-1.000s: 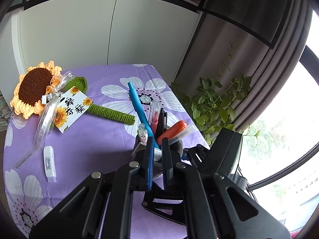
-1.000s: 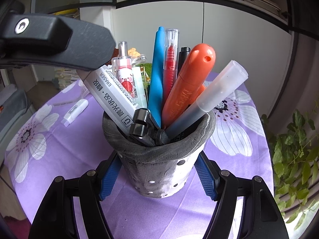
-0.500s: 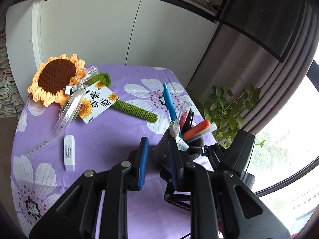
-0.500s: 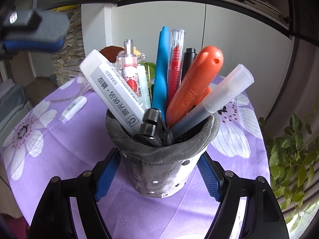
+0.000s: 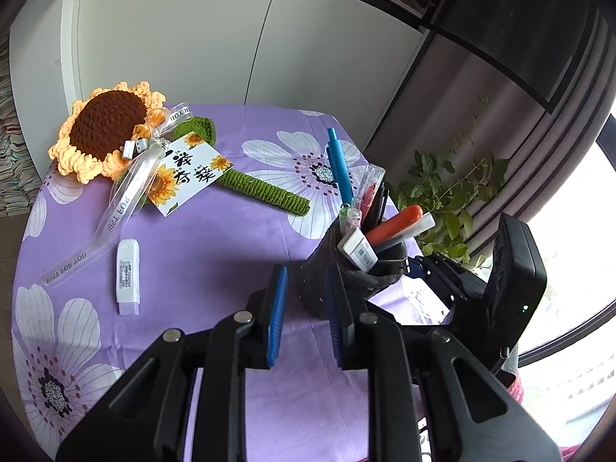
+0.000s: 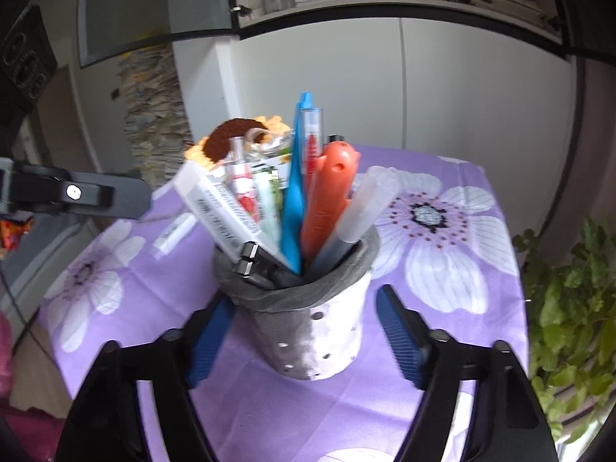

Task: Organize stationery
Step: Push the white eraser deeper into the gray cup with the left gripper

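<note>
A grey pen holder point(image 5: 323, 285) stands on the purple flowered cloth, filled with a blue pen point(image 5: 338, 165), an orange marker point(image 5: 392, 225), a white eraser point(image 5: 360, 248) and other pens. My right gripper point(image 6: 306, 300) has the holder point(image 6: 308, 331) between its blue pads, and its jaws are closing on its sides. My left gripper point(image 5: 306, 277) hangs open and empty just in front of the holder. Its finger point(image 6: 77, 192) shows at the left of the right wrist view. A white labelled stick point(image 5: 127, 273) lies loose on the cloth to the left.
A crochet sunflower point(image 5: 104, 131) with a ribbon and a card point(image 5: 188, 173) lies at the far left of the round table point(image 5: 231, 231). A potted plant point(image 5: 442, 192) stands beyond the table's right edge. White cabinets rise behind.
The left gripper has opened, let go of the white eraser in the holder and drawn back from it. The right wrist view has tipped, so the holder sits lower and smaller.
</note>
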Tool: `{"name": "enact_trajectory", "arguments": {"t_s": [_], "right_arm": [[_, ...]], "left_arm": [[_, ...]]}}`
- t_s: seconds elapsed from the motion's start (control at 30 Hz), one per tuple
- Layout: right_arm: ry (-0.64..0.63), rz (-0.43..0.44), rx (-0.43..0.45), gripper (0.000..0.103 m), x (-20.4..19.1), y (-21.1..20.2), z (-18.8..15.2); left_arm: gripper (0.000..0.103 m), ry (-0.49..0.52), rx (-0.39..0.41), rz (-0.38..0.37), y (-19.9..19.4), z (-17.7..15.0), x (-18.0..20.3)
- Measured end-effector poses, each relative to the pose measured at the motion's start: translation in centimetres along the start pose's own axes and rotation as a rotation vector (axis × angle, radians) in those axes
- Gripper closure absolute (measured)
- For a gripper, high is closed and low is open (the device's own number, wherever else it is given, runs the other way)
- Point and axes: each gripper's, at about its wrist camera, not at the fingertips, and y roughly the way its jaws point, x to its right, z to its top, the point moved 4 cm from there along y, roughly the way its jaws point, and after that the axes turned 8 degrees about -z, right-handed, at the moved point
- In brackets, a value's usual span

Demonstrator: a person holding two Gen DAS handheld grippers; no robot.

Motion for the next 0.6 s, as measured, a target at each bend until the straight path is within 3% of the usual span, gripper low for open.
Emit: {"name": "enact_trajectory", "arguments": {"t_s": [0.6], "right_arm": [[-0.017,0.003,0.053,0.033,-0.2,0.0,-0.5]], "left_arm": [[0.088,0.017,-0.022,-0.033,2.4,0.8,2.0]]}}
